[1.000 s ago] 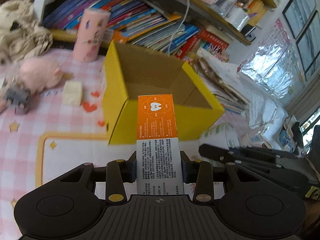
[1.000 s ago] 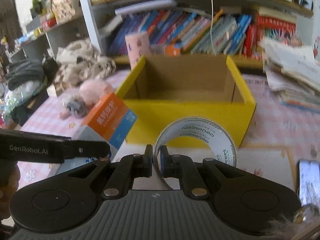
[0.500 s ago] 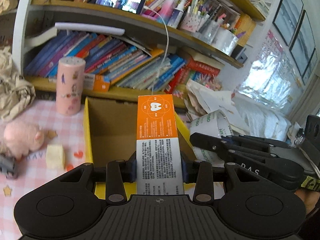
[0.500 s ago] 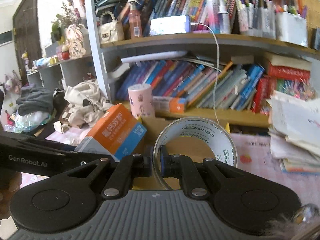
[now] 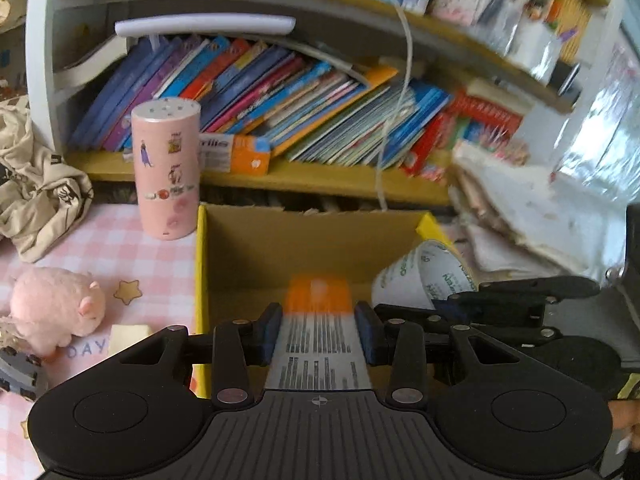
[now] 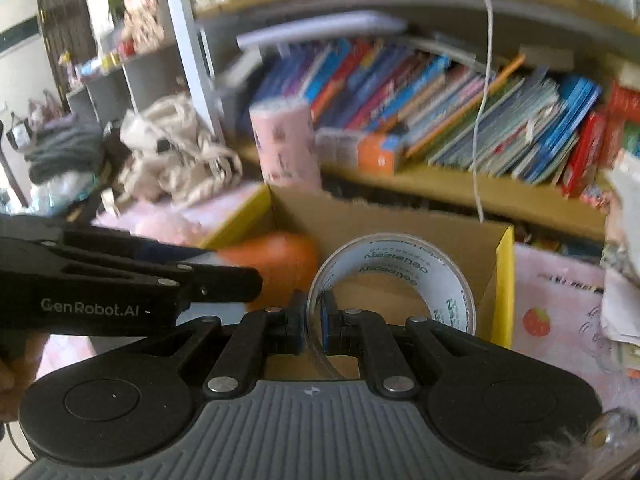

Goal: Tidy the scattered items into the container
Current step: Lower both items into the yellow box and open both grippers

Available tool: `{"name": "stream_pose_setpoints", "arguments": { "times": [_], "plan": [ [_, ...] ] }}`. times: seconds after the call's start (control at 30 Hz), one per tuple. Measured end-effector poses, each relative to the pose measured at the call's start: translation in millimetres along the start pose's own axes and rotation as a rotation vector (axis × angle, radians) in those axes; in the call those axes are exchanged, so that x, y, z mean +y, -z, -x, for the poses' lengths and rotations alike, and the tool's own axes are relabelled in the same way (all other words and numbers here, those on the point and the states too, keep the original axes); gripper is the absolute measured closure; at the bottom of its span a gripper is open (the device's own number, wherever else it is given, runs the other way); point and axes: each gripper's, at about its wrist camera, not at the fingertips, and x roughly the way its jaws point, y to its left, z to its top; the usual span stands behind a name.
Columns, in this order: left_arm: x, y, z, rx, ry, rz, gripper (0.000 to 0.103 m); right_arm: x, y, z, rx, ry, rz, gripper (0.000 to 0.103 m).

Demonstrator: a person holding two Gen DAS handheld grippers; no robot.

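The left gripper is closing its jaws, with the orange-and-white carton blurred between them (pad contact is hard to read). The right gripper pinches the wall of the tape roll. Both hang over the yellow box, near its front. The crowded tools could knock together, dropping an item outside.

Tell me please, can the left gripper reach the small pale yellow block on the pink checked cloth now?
Probably not as things stand. The left gripper has the orange and white carton between its closing jaws over the yellow cardboard box. The pale yellow block lies outside it, uncovered.
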Motion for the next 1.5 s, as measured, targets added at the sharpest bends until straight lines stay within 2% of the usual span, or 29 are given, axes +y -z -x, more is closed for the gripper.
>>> {"name": "stream_pose_setpoints", "arguments": {
  "times": [0.03, 0.2, 0.43, 0.6, 0.63, 0.67, 0.7, 0.77, 0.9, 1.0, 1.23, 1.5],
  "plan": [
    [1, -2, -4, 0.004, 0.003, 0.003, 0.086, -3, -1, -7, 0.02, -0.007, 0.003, 0.095],
    [-4, -14, -17, 0.006, -0.028, -0.026, 0.085, -13, -1, -37, 0.126, -0.02, 0.027, 0.095],
    [-6, -15, -26, 0.025, -0.051, -0.041, 0.085, -22, 2, -56, 0.201, -0.044, 0.008, 0.095],
    [-6, -9, -28, 0.03, -0.073, -0.032, 0.078, -25, 0, -63, 0.243, -0.04, -0.008, 0.094],
    [-6, -9, -26, 0.025, -0.073, -0.03, 0.075, -26, 0, -63, 0.246, -0.036, -0.011, 0.09],
    [-6, -9, -25, 0.02, -0.073, -0.028, 0.065, -26, -1, -63, 0.244, -0.031, -0.012, 0.088],
    [-7, -9, -22, 0.006, -0.076, -0.03, 0.053, -25, -1, -61, 0.238, -0.023, -0.012, 0.08],
    [-8, -9, -16, -0.03, -0.078, -0.037, 0.042, -26, -2, -59, 0.223, -0.019, -0.015, 0.076],
    [-11, -11, -7, -0.056, -0.086, -0.046, 0.038, -23, -4, -52, 0.198, 0.001, 0.002, 0.07],
    [-12, -10, 0, -0.07, -0.098, -0.056, 0.03, -22, -6, -42, 0.164, 0.015, -0.003, 0.062],
    [-15, -1, 25, -0.115, -0.115, -0.065, 0.02, -11, -5, -11, 0.063, 0.065, 0.019, 0.042],
    [-19, 15, 58, -0.172, -0.12, -0.087, 0.013, 8, 5, 17, -0.007, 0.105, 0.061, 0.034]
  ]
}}
